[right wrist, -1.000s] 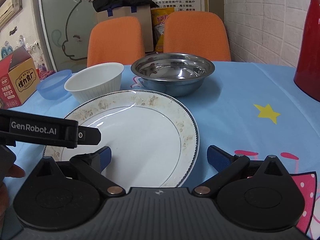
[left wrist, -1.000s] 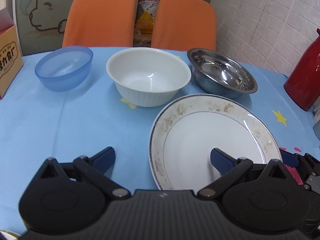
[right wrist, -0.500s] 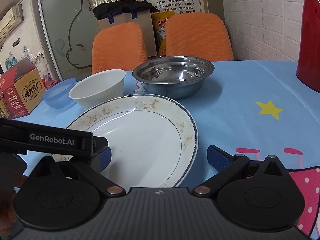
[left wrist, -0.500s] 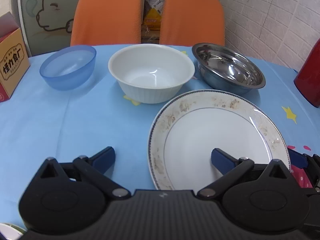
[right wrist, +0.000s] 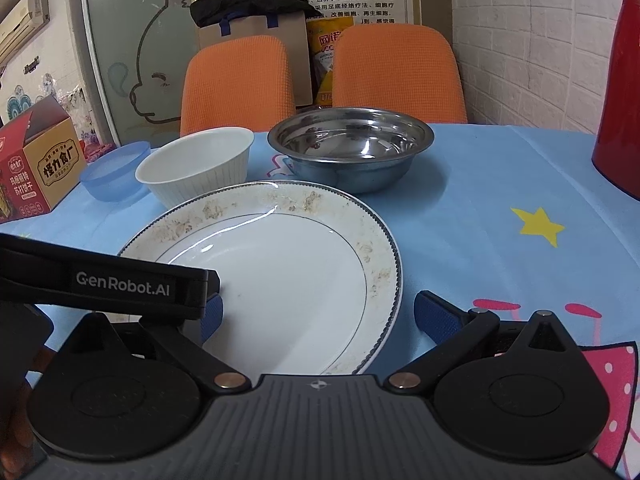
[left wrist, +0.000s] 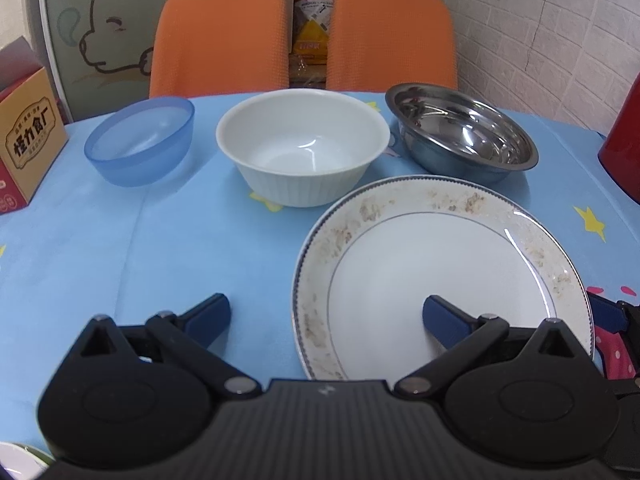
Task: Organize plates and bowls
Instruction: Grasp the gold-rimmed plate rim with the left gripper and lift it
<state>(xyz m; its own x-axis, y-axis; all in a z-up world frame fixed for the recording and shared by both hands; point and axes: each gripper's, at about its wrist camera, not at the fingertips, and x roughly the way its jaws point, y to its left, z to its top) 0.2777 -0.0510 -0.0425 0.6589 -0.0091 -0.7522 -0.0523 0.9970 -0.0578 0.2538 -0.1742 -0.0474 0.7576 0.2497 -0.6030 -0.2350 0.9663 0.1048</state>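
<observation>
A large white plate [left wrist: 440,264] with a soiled rim lies on the blue tablecloth; it also shows in the right wrist view [right wrist: 280,272]. Behind it stand a blue plastic bowl [left wrist: 140,140], a white ribbed bowl [left wrist: 302,152] and a steel bowl [left wrist: 460,136]; the right wrist view shows the same blue bowl [right wrist: 116,172], white bowl [right wrist: 196,168] and steel bowl [right wrist: 352,144]. My left gripper [left wrist: 326,318] is open and empty, straddling the plate's near left rim. My right gripper [right wrist: 316,316] is open and empty, straddling the plate's near right rim.
A cardboard food box [left wrist: 24,144] stands at the table's left. A red thermos [right wrist: 620,92] stands at the right. Two orange chairs [left wrist: 220,36] are behind the table. The left gripper's body [right wrist: 104,284] crosses the right wrist view at left.
Both grippers have tilted up and drawn slightly back, so the bowls and plate sit lower in view. Both stay open. No dish has moved.
</observation>
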